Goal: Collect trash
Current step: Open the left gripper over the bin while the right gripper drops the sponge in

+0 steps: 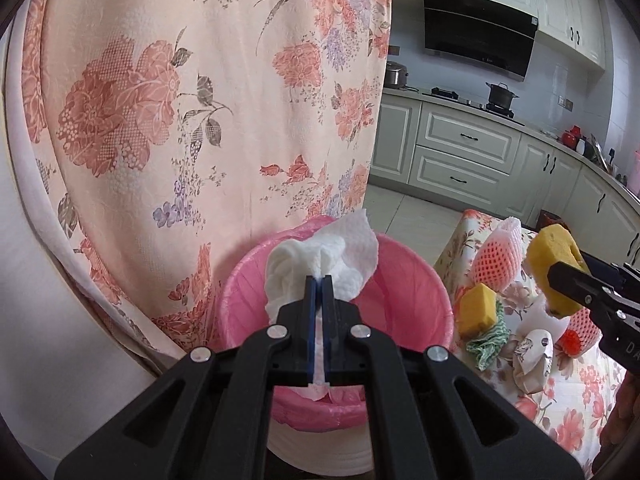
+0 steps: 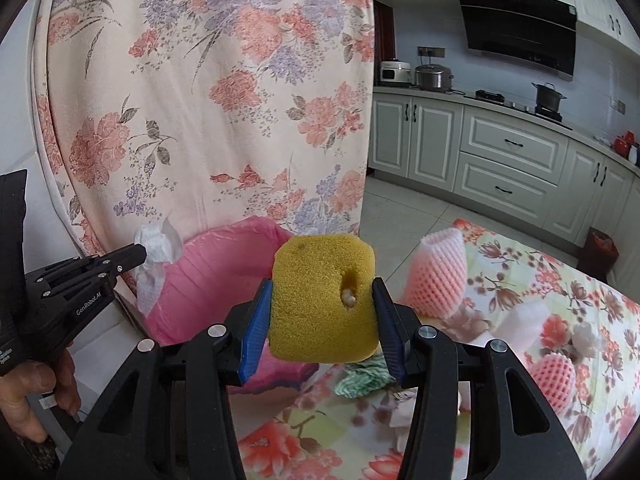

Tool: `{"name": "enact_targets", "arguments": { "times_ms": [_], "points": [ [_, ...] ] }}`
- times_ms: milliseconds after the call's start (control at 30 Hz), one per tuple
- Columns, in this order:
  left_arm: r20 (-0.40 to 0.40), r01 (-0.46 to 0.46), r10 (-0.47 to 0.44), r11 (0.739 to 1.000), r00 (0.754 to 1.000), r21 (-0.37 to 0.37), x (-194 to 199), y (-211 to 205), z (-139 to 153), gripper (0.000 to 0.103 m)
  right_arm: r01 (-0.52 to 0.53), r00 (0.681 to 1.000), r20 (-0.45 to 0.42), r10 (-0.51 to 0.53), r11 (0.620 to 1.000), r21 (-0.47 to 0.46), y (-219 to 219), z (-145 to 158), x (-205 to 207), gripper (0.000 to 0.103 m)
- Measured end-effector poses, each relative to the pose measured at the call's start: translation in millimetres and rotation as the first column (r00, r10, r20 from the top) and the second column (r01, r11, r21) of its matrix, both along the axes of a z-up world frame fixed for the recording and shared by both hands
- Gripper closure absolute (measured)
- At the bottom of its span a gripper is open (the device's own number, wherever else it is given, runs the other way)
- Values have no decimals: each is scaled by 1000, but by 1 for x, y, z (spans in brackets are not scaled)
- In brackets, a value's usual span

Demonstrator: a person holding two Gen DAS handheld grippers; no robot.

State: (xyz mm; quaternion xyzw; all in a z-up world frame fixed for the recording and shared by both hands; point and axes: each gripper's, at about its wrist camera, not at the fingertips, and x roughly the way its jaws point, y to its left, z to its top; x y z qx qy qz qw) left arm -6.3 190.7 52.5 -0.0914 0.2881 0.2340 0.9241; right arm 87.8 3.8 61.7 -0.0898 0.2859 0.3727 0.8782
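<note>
Left gripper (image 1: 319, 280) pinches crumpled white paper towel (image 1: 324, 260) over pink-bagged round bin (image 1: 412, 280), right gripper (image 2: 322, 304) clamps yellow sponge block (image 2: 324, 300) beside it above floral-cloth bench (image 2: 560, 280); risk: towel snags on pads w/ release, or sponge drops short of rim.

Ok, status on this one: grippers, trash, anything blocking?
Left gripper shut on paper towel, over pink-lined bin. Right gripper shut on yellow sponge, beside bin. Bin mouth unobstructed.
</note>
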Motion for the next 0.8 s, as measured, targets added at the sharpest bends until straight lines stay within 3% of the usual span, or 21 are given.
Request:
{"name": "enact_targets", "arguments": {
  "times_ms": [300,600,667,700,800],
  "points": [
    [-24,-21,21,1000,1000,-12,2,21,-11,98,-95,995,-29,94,995,-32,64,-18,8,55],
    [-46,-34,33,999,998,-31,3,35,-24,97,-165,984,-74,161,985,-49,95,-42,15,52],
    [-51,-36,34,999,998,-34,3,37,-25,93,-171,983,-80,167,984,-56,98,-47,16,51],
    [-52,-37,35,999,998,-35,2,37,-26,90,-173,982,-86,168,983,-58,99,-49,17,45],
    [-48,-37,35,999,998,-40,1,37,-25,69,-172,982,-86,166,983,-60,97,-52,17,38]
  ]
}}
